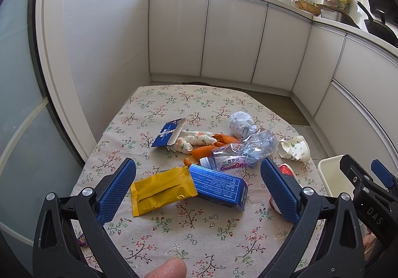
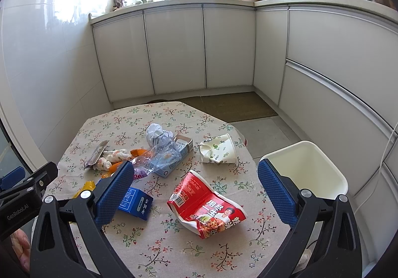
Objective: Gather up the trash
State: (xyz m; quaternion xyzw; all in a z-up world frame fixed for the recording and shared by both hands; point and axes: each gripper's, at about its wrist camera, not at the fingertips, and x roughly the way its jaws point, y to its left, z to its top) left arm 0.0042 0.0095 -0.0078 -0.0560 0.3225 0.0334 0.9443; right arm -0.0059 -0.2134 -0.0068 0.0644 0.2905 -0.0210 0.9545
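Note:
Trash lies scattered on a floral tablecloth (image 1: 174, 240). My left gripper (image 1: 197, 191) is open above a yellow wrapper (image 1: 161, 191) and a blue box (image 1: 219, 184). Beyond them lie a crushed clear bottle (image 1: 246, 151), orange peel (image 1: 206, 150), crumpled tissue (image 1: 196, 140), a foil ball (image 1: 240, 121), a blue packet (image 1: 168, 132) and a crushed paper cup (image 1: 294, 148). My right gripper (image 2: 196, 191) is open over a red noodle wrapper (image 2: 209, 208), with the blue box (image 2: 135, 202) by its left finger. The paper cup (image 2: 219, 150) and bottle (image 2: 161, 156) lie further back.
A white bin (image 2: 311, 171) stands off the table's right edge, beside my right finger; the same bin (image 1: 333, 176) shows in the left wrist view. White kitchen cabinets (image 2: 179, 49) ring the room. A thumb (image 1: 169, 269) shows at the bottom. A small purple wrapper (image 1: 82, 240) lies at the table's left edge.

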